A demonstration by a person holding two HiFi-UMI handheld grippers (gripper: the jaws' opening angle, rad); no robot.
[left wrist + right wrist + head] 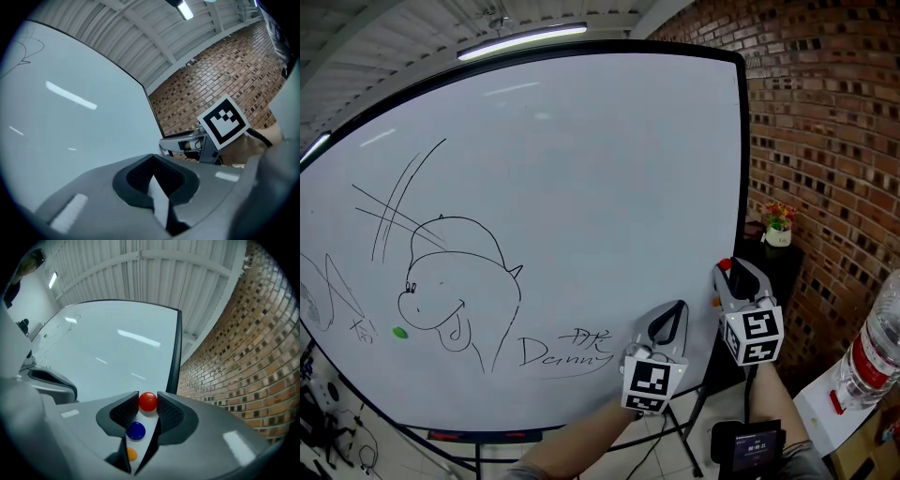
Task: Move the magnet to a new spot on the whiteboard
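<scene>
Right tongs (148, 397) clamp one red magnet (148, 402). One blue magnet (136, 431) and one orange magnet (131, 454) sit lower centre. Left tongs (152, 158) closed, empty.

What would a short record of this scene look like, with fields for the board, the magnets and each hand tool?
Board: whiteboard, upright beside a brick wall, with a cartoon animal drawing
Right gripper: jaws closed on a red magnet, near the board's right edge
Left gripper: jaws together, nothing between them
Other magnets: green magnet on the board by the drawing; blue magnet and orange magnet show through the gap behind the right jaws
Nearby: water bottle at the right
</scene>
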